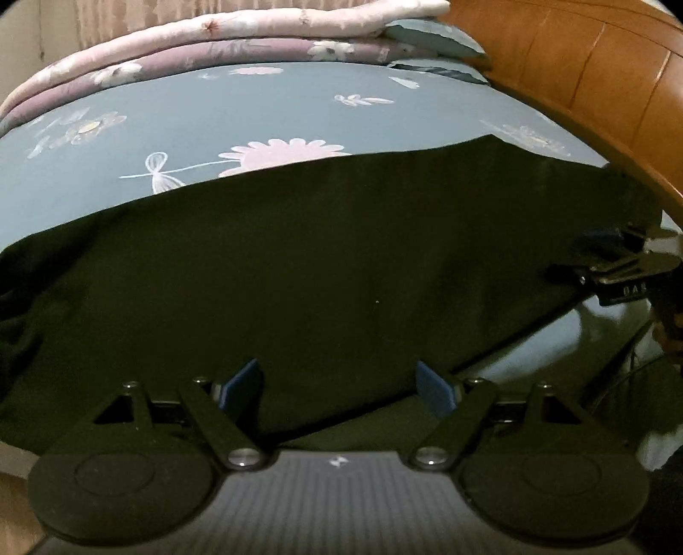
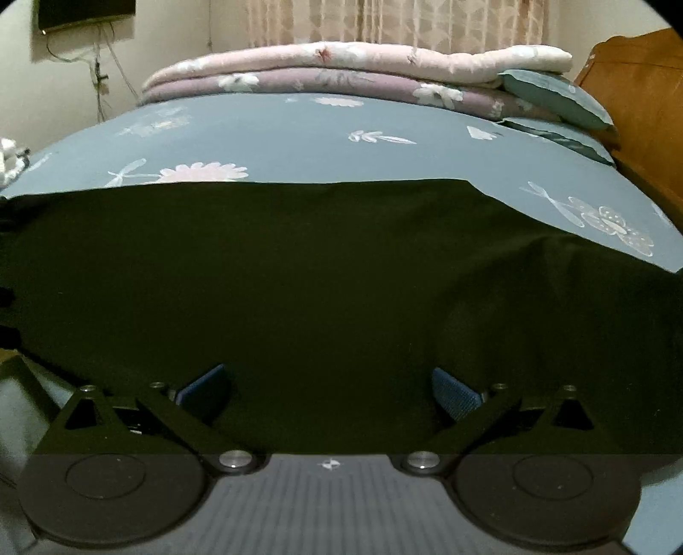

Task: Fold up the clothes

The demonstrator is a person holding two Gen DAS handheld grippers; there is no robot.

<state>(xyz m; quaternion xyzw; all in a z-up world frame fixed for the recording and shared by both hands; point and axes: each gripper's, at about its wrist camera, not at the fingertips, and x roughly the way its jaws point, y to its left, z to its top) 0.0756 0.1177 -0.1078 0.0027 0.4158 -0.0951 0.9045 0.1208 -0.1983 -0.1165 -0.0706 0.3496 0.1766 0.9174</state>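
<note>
A dark, almost black garment (image 1: 299, 264) lies spread flat across the blue-grey flowered bed sheet (image 1: 256, 111). Its far edge runs straight across the bed, and its near edge hangs toward me. My left gripper (image 1: 339, 384) stands open over the garment's near edge, its blue pads (image 1: 239, 384) apart with only cloth beneath them. In the right wrist view the same garment (image 2: 320, 277) fills the middle. My right gripper (image 2: 331, 392) is open wide above its near part, pads (image 2: 454, 395) clear of the cloth. The right gripper (image 1: 585, 254) also shows at the garment's right corner in the left wrist view.
Folded pink and purple quilts (image 2: 341, 72) are stacked at the far side of the bed, with teal pillows (image 2: 555, 98) beside them. A wooden headboard (image 1: 597, 85) bounds the right side. A curtain hangs behind, and a wall screen (image 2: 85, 13) with cables is at far left.
</note>
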